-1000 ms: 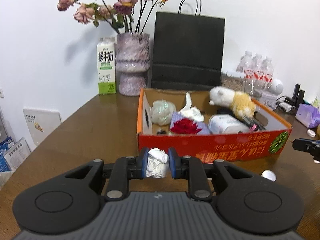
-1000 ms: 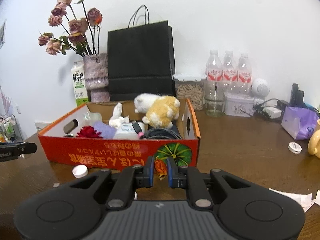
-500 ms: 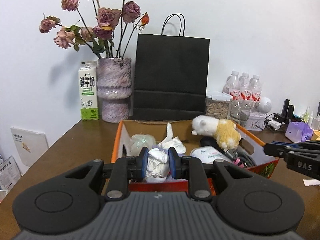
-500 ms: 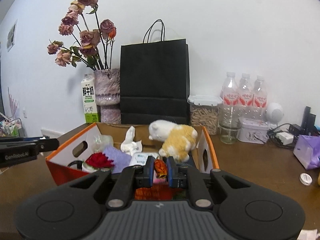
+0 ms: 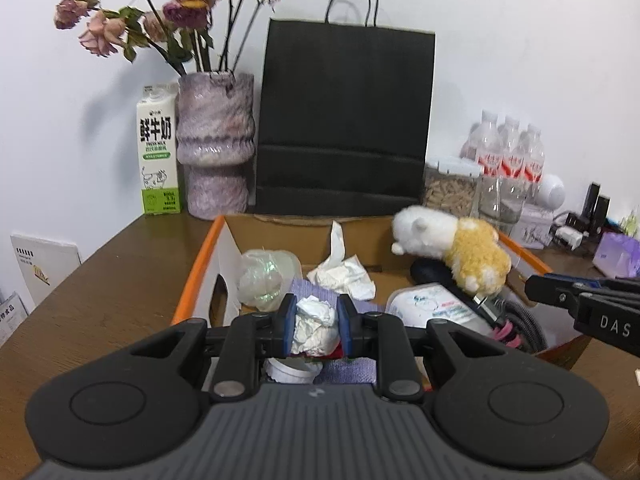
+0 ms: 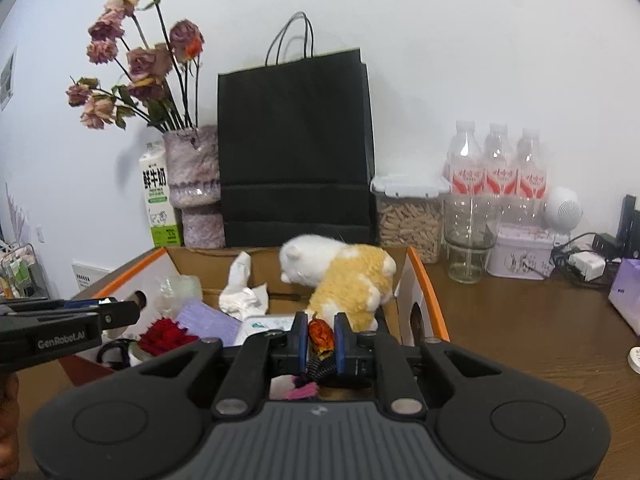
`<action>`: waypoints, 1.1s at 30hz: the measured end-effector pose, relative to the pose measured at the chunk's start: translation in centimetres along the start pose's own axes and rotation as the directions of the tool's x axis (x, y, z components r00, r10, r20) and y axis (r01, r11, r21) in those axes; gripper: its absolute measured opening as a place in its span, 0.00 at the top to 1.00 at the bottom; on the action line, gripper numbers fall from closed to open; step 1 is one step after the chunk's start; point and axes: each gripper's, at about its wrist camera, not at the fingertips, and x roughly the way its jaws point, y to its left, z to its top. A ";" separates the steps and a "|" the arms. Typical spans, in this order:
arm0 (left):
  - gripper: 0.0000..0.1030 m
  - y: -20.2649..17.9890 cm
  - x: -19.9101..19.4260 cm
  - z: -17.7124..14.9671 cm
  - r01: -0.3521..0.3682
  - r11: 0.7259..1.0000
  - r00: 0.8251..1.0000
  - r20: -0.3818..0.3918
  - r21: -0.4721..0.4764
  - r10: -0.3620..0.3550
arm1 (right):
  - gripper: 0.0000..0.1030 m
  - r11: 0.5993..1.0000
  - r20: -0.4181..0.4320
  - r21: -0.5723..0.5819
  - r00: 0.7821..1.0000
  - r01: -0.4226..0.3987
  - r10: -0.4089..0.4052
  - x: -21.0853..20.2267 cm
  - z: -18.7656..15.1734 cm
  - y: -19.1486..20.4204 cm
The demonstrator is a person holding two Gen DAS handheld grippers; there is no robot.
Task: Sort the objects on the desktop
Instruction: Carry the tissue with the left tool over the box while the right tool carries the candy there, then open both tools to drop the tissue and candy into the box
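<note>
My left gripper point(image 5: 314, 326) is shut on a crumpled white paper ball point(image 5: 314, 322) and holds it over the left part of the orange cardboard box point(image 5: 196, 280). My right gripper point(image 6: 321, 336) is shut on a small orange dried flower bud point(image 6: 321, 333) over the right part of the same box point(image 6: 424, 280). In the box lie a white and yellow plush toy point(image 6: 344, 276), white tissue point(image 5: 342, 274), a red flower point(image 6: 164, 332), a purple cloth point(image 6: 208, 316) and a clear plastic lump point(image 5: 266, 276). Each gripper shows in the other's view, the right one point(image 5: 580, 304) and the left one point(image 6: 68, 320).
Behind the box stand a black paper bag point(image 5: 344, 120), a vase of dried roses point(image 5: 216, 148) and a milk carton point(image 5: 158, 160). To the right are water bottles point(image 6: 496, 168), a jar of sticks point(image 6: 408, 216), a tin point(image 6: 520, 252), cables and a purple tissue pack point(image 6: 628, 296).
Both grippers have risen from in front of the box's front wall and moved forward over its inside, each still holding its object.
</note>
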 end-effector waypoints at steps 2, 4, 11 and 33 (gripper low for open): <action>0.79 -0.2 0.5 -0.3 -0.002 1.000 1.000 -0.014 0.011 0.002 | 0.88 1.000 -0.015 -0.007 1.000 -0.002 0.001 0.6 -0.2 -0.3; 0.79 -0.3 0.8 -0.5 -0.007 1.000 1.000 -0.024 0.018 0.008 | 0.88 1.000 -0.023 -0.005 1.000 0.000 0.000 1.1 -0.3 -0.7; 0.78 -0.1 1.6 -1.0 -0.020 1.000 0.999 -0.035 0.023 0.020 | 0.88 1.000 -0.040 -0.006 0.999 0.009 -0.009 1.7 -0.8 -0.8; 0.00 0.5 -0.3 -0.5 -0.055 0.998 0.995 0.077 0.000 0.055 | 0.00 1.000 0.071 0.023 0.997 0.010 -0.012 -0.5 -0.2 -0.4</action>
